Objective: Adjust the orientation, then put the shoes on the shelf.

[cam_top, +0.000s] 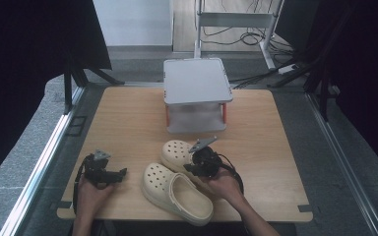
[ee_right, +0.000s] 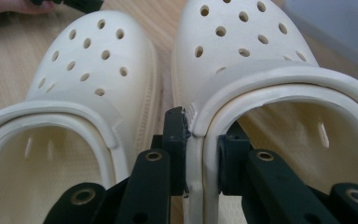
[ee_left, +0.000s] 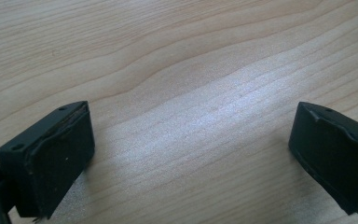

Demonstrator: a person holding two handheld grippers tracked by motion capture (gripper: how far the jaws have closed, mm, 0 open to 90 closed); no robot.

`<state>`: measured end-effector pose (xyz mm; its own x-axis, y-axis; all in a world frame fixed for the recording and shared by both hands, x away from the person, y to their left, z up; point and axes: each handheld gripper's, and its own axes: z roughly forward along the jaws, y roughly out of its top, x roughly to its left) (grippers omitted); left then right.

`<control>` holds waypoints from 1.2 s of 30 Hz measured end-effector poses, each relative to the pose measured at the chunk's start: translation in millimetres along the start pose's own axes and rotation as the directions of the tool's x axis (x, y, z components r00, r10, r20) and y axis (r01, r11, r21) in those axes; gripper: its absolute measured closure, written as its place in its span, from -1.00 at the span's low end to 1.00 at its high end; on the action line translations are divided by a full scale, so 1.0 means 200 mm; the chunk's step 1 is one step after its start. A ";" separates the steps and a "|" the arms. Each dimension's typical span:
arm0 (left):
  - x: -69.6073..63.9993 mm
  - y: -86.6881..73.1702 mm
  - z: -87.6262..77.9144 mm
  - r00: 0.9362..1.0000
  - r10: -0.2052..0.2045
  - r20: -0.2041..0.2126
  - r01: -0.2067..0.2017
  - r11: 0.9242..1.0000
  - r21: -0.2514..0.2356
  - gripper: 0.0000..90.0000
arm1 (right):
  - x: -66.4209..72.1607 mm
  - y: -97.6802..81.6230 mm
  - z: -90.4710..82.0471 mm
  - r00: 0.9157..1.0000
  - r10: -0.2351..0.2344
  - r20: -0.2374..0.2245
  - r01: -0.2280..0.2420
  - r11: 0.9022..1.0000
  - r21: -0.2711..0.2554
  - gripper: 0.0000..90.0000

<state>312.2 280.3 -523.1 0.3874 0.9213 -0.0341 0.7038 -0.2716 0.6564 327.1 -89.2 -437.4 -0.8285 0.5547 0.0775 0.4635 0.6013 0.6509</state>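
Jaws of the right gripper (cam_top: pixel 193 168), seen from the high view, were clamped on the farther of two cream clogs, the right clog (cam_top: pixel 177 153), which lay on the wooden table (cam_top: pixel 128 123) just in front of a grey lidded box (cam_top: pixel 197 93) standing at the far edge. The left clog (cam_top: pixel 177 191) lay beside it, nearer the person, and the two shoes seemed to touch along their sides. Well to the left of the box, the left gripper (cam_top: pixel 120 173) rested low over bare wood. The box was closed with cloudy walls, so its contents could not be told. From the left gripper view, the two black jaws stood wide apart with nothing but table grain between them. From the right gripper view, the right gripper (ee_right: pixel 202 140) pinched the thin inner side wall of the right clog (ee_right: pixel 242 46), one jaw inside the foot opening, one outside, hard against the left clog (ee_right: pixel 93 56). Both foot openings looked empty. That narrow, soft rim could probably flex and slip free if lifted quickly, and the outer jaw might drag the neighbouring clog along.
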 end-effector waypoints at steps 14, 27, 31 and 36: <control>0.00 0.00 0.00 1.000 0.000 0.001 0.000 1.000 0.000 -1.00 | 0.02 -0.01 0.07 0.998 -0.017 -0.053 0.019 0.999 0.033 0.55; 0.00 0.00 0.00 1.000 0.003 0.000 -0.003 1.000 0.002 -1.00 | -0.06 -0.02 -0.17 0.998 -0.012 -0.069 0.011 1.000 -0.023 -0.26; 0.00 0.00 0.00 1.000 0.003 0.000 -0.003 1.000 0.002 -1.00 | -0.07 -0.04 -0.19 0.997 -0.023 -0.077 0.022 1.000 -0.012 -0.41; 0.00 0.00 0.00 1.000 0.003 0.000 -0.003 1.000 0.002 -1.00 | -0.05 -0.07 -0.18 0.995 -0.038 -0.093 0.038 0.999 0.000 -0.47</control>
<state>312.2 280.5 -522.9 0.3892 0.9206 -0.0321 0.7041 -0.2749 0.6547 317.6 -124.4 -419.9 -0.8709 0.4759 0.1226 0.4317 0.6217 0.6536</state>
